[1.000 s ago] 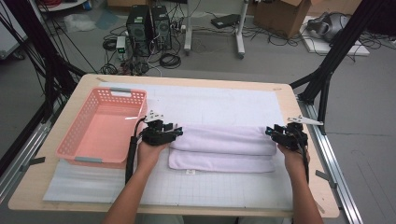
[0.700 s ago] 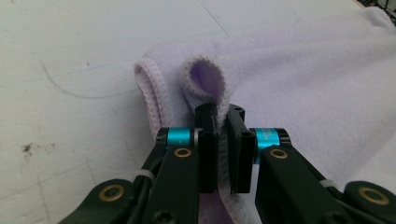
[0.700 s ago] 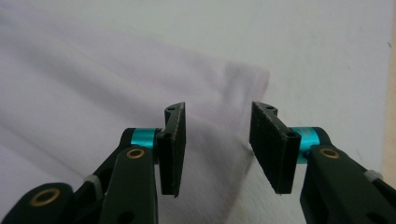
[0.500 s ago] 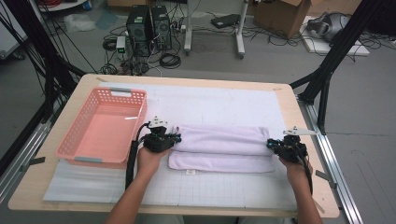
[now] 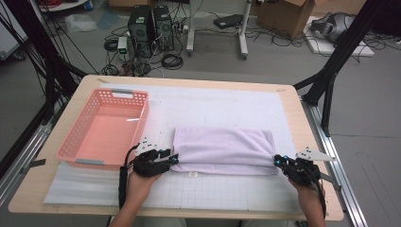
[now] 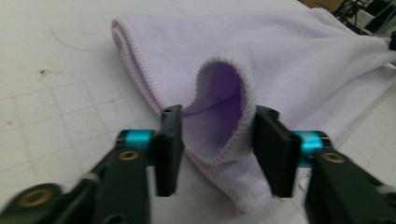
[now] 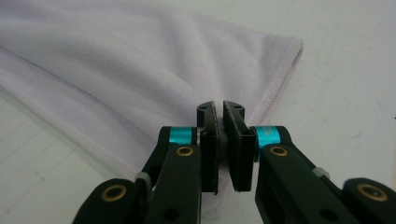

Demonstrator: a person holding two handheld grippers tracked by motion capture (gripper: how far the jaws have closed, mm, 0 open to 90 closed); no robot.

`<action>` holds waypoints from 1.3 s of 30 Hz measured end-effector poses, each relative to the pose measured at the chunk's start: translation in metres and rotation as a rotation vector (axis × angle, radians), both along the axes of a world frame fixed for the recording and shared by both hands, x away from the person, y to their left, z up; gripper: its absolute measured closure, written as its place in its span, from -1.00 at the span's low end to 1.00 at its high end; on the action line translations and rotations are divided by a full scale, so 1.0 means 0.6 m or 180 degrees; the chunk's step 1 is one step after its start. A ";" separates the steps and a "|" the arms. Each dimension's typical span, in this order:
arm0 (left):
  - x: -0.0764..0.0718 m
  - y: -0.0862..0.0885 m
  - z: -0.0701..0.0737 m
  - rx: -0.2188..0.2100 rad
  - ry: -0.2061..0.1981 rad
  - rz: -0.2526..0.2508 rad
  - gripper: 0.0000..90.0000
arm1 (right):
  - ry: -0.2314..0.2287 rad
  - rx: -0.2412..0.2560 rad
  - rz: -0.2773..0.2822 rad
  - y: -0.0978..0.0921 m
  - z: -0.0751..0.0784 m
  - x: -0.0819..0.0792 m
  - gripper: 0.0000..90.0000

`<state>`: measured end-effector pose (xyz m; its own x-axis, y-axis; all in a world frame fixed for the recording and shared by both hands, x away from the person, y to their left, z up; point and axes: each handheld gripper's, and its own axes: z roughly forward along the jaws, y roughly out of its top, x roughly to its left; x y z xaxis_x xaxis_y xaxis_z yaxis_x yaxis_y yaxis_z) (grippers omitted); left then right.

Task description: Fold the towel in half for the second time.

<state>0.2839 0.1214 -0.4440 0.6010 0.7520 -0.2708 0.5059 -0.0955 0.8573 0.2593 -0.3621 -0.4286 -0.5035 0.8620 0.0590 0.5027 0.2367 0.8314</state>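
Observation:
A lavender towel (image 5: 222, 149) lies folded in a long band across the white mat. My left gripper (image 5: 173, 160) is at its left end. In the left gripper view my left gripper (image 6: 219, 154) is open, and a curled towel (image 6: 299, 60) edge stands loosely between the spread jaws. My right gripper (image 5: 278, 162) is at the towel's right end. In the right gripper view my right gripper (image 7: 220, 140) is shut on the hemmed corner of the towel (image 7: 116, 65), which spreads away over the mat.
A pink plastic basket (image 5: 144, 116) stands on the left of the table, just behind my left hand. The white gridded mat (image 5: 222, 104) covers most of the wooden tabletop. Black frame legs and cables are on the floor beyond.
Both grippers drew toward the near edge, bringing the far towel layer over the near strip, so one folded band now shows. Whether the left jaws opened cannot be made out.

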 end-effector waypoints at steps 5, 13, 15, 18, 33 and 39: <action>0.011 -0.005 0.022 -0.0080 -0.0149 -0.0068 -0.01 | -0.0016 -0.0064 -0.0007 0.007 -0.006 -0.002 0.89; 0.025 -0.029 0.010 0.0162 0.0075 -0.0087 0.90 | -0.0071 -0.0123 -0.0009 0.006 -0.002 -0.008 0.88; 0.017 -0.018 0.008 0.0107 0.0089 -0.0108 0.90 | -0.0067 -0.0128 0.0008 0.004 -0.003 -0.011 0.88; 0.000 -0.002 0.004 0.0021 0.0090 -0.0176 0.86 | -0.0004 -0.0143 0.0055 0.002 -0.005 -0.017 0.88; -0.030 0.004 -0.005 -0.0028 -0.0053 -0.0173 0.12 | -0.0052 -0.0023 -0.0136 -0.002 0.003 -0.043 0.36; -0.026 -0.009 -0.012 0.0277 0.0061 -0.0134 0.68 | 0.0106 -0.0212 -0.0023 0.005 -0.017 -0.031 0.87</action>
<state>0.2684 0.1162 -0.4511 0.6278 0.7474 -0.2174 0.5161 -0.1906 0.8350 0.2404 -0.3590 -0.4388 -0.4958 0.8682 0.0181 0.5318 0.2871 0.7967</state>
